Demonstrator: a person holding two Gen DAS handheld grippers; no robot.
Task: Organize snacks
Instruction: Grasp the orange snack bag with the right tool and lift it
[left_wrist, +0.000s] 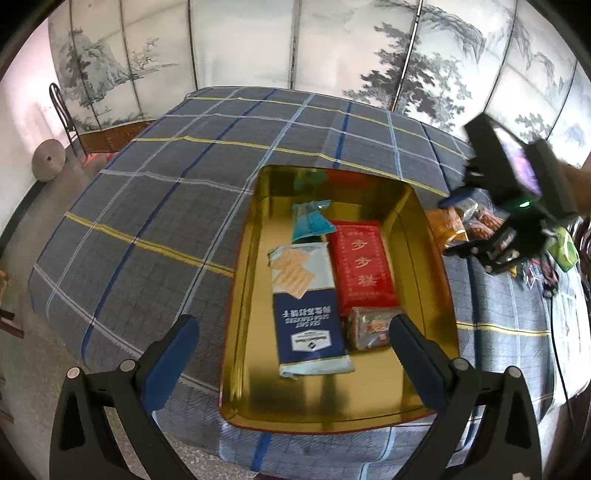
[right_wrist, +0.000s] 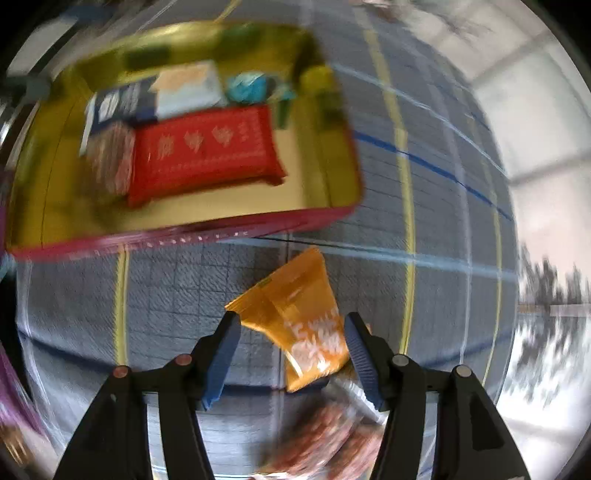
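four snacks already lie in the gold tin (left_wrist: 243, 295) on the plaid cloth (left_wrist: 147, 206) in your left wrist view: the blue cracker pack (left_wrist: 306, 314) and the red packet (left_wrist: 360, 266) flat and side by side, a small brown pack (left_wrist: 369, 326) at the red packet's near end, a teal wrapper (left_wrist: 310, 221) beyond them, packed close so the right-hand strip of the floor stays free. your left gripper (left_wrist: 291, 332) hovers over the tin's near end with its jaws wide apart and nothing between them, likely ready to steady the tin. your right gripper (left_wrist: 491, 254) shows as a blur over the loose pile outside the tin's right wall. in your right wrist view, smeared by motion, the right gripper (right_wrist: 291, 354) points down at the orange packet (right_wrist: 295, 317) lying on the cloth just beside the tin (right_wrist: 184, 230); its jaws stand apart, straddling the packet's near end, and the pads do not seem to press on it yet. a reddish bag (right_wrist: 332, 435) lies partly under the gripper.
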